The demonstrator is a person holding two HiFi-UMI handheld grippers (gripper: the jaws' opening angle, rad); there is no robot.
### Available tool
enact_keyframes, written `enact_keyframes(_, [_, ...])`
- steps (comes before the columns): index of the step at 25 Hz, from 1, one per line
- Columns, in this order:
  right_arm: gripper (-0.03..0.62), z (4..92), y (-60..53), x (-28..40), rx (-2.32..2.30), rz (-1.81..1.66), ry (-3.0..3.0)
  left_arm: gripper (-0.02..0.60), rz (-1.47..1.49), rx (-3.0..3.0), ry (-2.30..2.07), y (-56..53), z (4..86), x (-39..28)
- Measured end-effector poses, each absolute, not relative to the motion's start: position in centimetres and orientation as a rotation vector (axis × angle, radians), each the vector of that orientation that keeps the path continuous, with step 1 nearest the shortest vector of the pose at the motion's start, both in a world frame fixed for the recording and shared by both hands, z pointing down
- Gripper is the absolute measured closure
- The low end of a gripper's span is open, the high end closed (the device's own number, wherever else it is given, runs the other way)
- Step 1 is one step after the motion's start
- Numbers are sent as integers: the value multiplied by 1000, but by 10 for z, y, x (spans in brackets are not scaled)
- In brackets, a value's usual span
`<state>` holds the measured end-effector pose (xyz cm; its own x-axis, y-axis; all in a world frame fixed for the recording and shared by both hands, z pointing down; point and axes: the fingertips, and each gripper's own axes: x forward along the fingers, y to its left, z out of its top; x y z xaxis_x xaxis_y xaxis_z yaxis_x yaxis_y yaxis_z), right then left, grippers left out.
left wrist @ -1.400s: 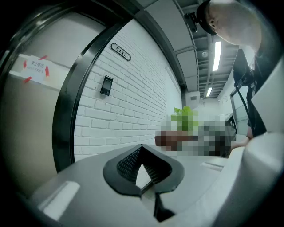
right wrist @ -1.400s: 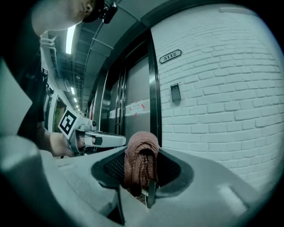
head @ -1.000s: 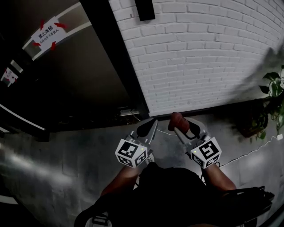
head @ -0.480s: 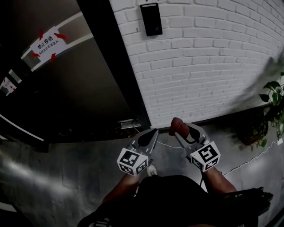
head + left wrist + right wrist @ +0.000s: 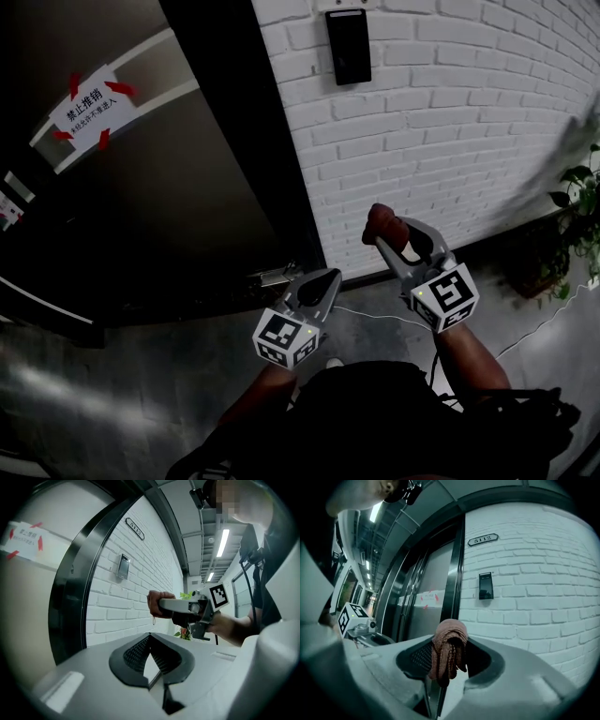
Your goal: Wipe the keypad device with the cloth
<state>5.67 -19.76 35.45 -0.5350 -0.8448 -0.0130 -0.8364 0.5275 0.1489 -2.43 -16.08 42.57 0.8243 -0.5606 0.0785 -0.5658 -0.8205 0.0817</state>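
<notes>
The black keypad device (image 5: 348,45) hangs on the white brick wall, high in the head view; it also shows small in the right gripper view (image 5: 485,585) and in the left gripper view (image 5: 123,566). My right gripper (image 5: 386,230) is shut on a bunched reddish-brown cloth (image 5: 449,649), raised toward the wall but well below the keypad. The cloth (image 5: 377,221) sticks out at the jaw tips. Lower and to the left, my left gripper (image 5: 323,284) is shut with nothing between its jaws.
A dark metal door frame (image 5: 244,141) runs beside the brick wall, with a paper notice (image 5: 82,103) taped to the door on the left. A potted plant (image 5: 583,202) stands at the right. A thin white cable (image 5: 375,314) lies on the grey floor.
The view has tilted up, bringing the keypad fully into sight. My right gripper with the cloth has risen toward the wall; the left gripper has stayed low.
</notes>
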Motion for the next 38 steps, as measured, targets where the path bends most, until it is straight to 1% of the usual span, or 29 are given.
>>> enact_keyframes(10, [447, 251, -281, 54, 1623, -598, -2504, 566, 85, 2926, -731, -181, 431, -31])
enact_keyframes(22, [447, 137, -369, 73, 1678, -846, -2401, 566, 8, 2889, -849, -204, 425, -15])
enact_keyframes(32, [447, 81, -402, 60, 1714, -981, -2312, 566, -16, 2860, -941, -217, 422, -13])
enact_keyframes(38, [447, 77, -414, 63, 1760, -976, -2301, 566, -1, 2848, -955, -221, 425, -20])
